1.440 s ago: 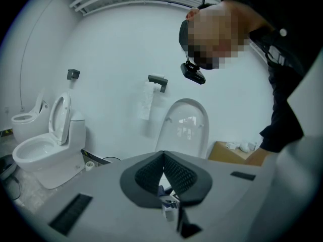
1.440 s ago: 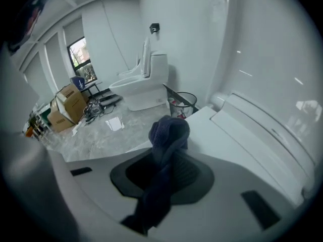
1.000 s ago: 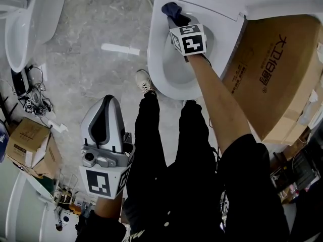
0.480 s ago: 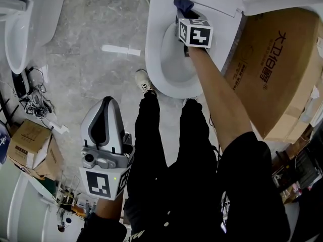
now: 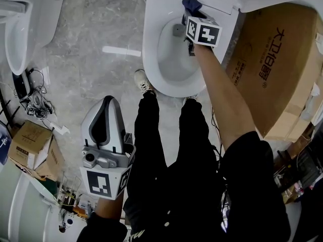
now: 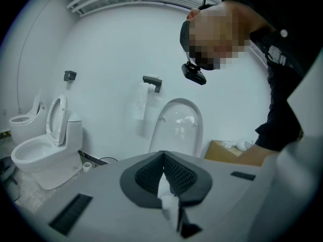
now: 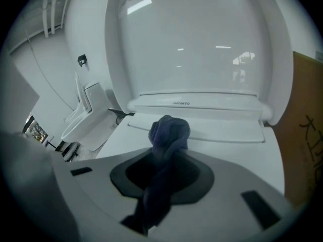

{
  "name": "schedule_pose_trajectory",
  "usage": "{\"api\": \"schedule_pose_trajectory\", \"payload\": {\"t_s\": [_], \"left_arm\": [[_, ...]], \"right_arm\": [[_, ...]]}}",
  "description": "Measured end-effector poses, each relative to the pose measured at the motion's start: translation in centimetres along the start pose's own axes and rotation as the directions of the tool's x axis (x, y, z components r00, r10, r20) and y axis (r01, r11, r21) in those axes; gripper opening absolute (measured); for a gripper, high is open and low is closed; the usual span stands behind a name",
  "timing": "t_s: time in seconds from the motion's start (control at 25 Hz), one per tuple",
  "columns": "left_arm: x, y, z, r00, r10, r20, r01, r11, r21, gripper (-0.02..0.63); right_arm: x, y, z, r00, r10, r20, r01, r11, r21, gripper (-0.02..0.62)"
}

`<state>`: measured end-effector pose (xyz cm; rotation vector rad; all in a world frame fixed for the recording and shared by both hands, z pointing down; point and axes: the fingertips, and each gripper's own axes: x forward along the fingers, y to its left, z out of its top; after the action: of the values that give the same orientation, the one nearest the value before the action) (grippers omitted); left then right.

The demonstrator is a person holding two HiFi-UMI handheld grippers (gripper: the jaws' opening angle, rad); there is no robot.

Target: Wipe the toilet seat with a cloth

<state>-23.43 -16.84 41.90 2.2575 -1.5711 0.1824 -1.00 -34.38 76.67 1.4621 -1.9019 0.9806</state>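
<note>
While the right gripper (image 5: 189, 15) is clamped on a dark cloth (image 5: 192, 4), the wad touches the rear of the seat (image 5: 149, 59), just below the raised lid (image 7: 192, 44). Left gripper (image 5: 104, 130): jaws together, empty, well apart, beside the person's leg (image 5: 151, 150). Cardboard box (image 5: 275, 69) just beside the toilet, on the right-arm side. Second toilet (image 5: 20, 29) at far left.

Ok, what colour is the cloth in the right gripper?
Dark blue cloth; the right gripper view shows it best.
</note>
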Motion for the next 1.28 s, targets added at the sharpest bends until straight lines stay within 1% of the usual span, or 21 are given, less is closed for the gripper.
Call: {"api": "schedule_pose_trajectory", "payload": {"t_s": [0.28, 0.48, 0.6, 0.68, 0.72, 0.84, 0.92, 1.08, 1.28], "left_arm": [[-0.3, -0.3, 0.1, 1.000, 0.000, -0.001, 0.000, 1.000, 0.007, 0.011], [-0.6, -0.5, 0.4, 1.000, 0.000, 0.008, -0.001, 1.000, 0.012, 0.011], [-1.1, -0.7, 0.4, 1.000, 0.001, 0.006, -0.001, 1.000, 0.017, 0.011], [-1.4, -1.0, 0.8, 1.000, 0.001, 0.012, -0.001, 1.000, 0.024, 0.011], [-1.6, -1.1, 1.2, 1.000, 0.000, 0.017, 0.000, 1.000, 0.028, 0.011], [-2.1, -2.0, 2.7, 0.999, -0.003, 0.041, 0.001, 0.999, 0.045, 0.011], [-2.5, -2.7, 4.2, 0.998, -0.008, 0.064, 0.005, 0.998, 0.058, 0.011], [-3.4, -3.9, 7.2, 0.995, -0.004, 0.101, -0.003, 0.998, 0.067, 0.011], [-5.1, -5.9, 11.1, 0.990, -0.004, 0.144, -0.007, 0.997, 0.079, 0.011]], "right_arm": [[-1.2, -2.7, -1.1, 0.999, -0.043, -0.013, 0.043, 0.998, 0.047, 0.083], [-1.5, -3.6, -1.4, 0.999, -0.043, -0.013, 0.044, 0.996, 0.072, 0.083], [-1.7, -3.4, -1.2, 1.000, -0.013, -0.023, 0.016, 0.994, 0.112, 0.084], [-2.5, -3.2, -0.8, 1.000, 0.028, -0.012, -0.027, 0.992, 0.126, 0.084], [-3.2, -2.9, -0.4, 0.999, 0.053, 0.000, -0.053, 0.992, 0.116, 0.084], [-6.4, -2.1, 1.1, 0.992, 0.124, 0.033, -0.125, 0.992, 0.025, 0.084], [-9.4, -1.6, 2.1, 0.986, 0.158, 0.056, -0.156, 0.987, -0.035, 0.084], [-16.4, -1.5, 5.0, 0.973, 0.188, 0.135, -0.180, 0.981, -0.067, 0.086], [-26.2, -1.4, 8.7, 0.948, 0.211, 0.237, -0.188, 0.975, -0.115, 0.086]]}}
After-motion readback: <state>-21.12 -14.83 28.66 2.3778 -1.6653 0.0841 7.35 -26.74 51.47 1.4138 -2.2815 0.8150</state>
